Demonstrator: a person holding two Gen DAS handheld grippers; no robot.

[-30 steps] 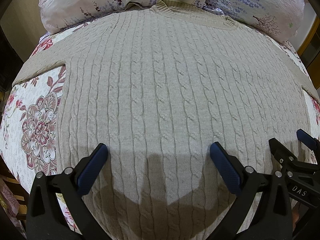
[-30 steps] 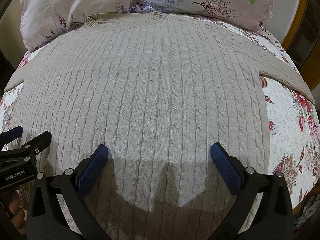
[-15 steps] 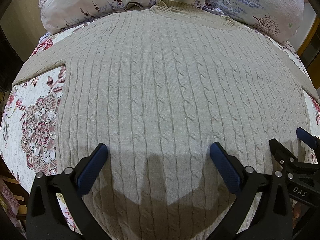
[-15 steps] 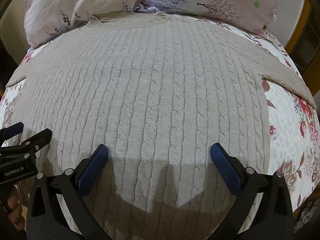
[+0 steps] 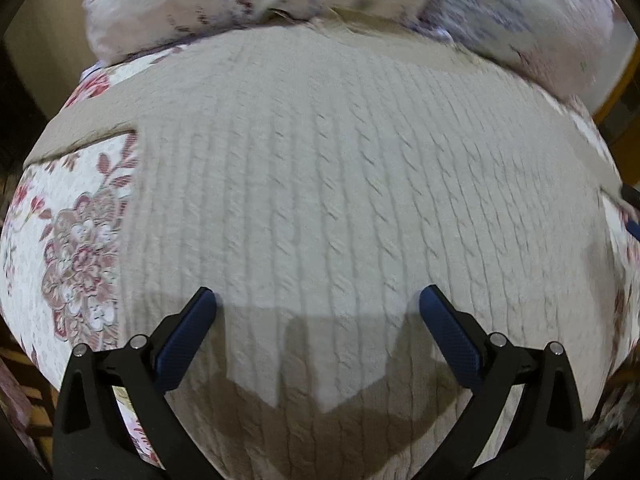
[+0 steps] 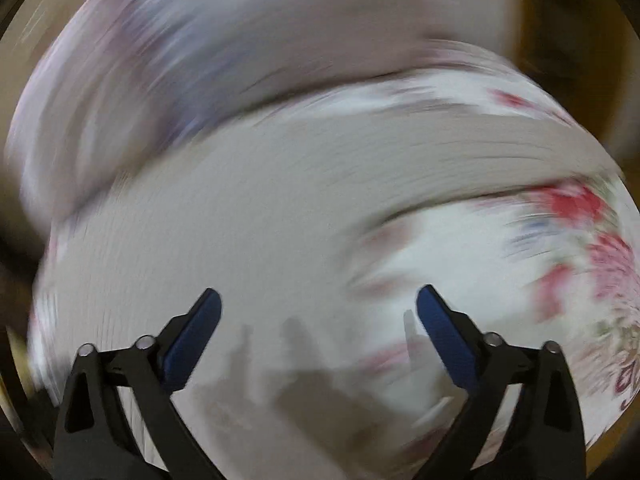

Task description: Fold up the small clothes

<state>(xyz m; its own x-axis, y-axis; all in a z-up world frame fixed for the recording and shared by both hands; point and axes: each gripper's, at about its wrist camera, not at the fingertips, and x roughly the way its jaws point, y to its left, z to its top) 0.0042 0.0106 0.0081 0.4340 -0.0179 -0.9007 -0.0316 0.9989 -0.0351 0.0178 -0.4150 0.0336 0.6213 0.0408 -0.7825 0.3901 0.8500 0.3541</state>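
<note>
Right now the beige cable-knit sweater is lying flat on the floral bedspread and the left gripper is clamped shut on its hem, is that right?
Not quite. The left gripper is open, holding nothing, above the sweater lying flat on the bedspread, as the left wrist view shows.

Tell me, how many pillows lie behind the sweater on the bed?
2 pillows: one pillow behind the sweater at the upper left, the other pillow at the upper right. The right wrist view is too blurred to show more; others may be hidden.

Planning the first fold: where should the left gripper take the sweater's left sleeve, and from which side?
Grip the left sleeve along its lower edge, coming from the outer left, over the floral bedspread. The sleeve lies flat and angles away from the sweater body, so that edge is free. Left gripper jaws are already open.
</note>
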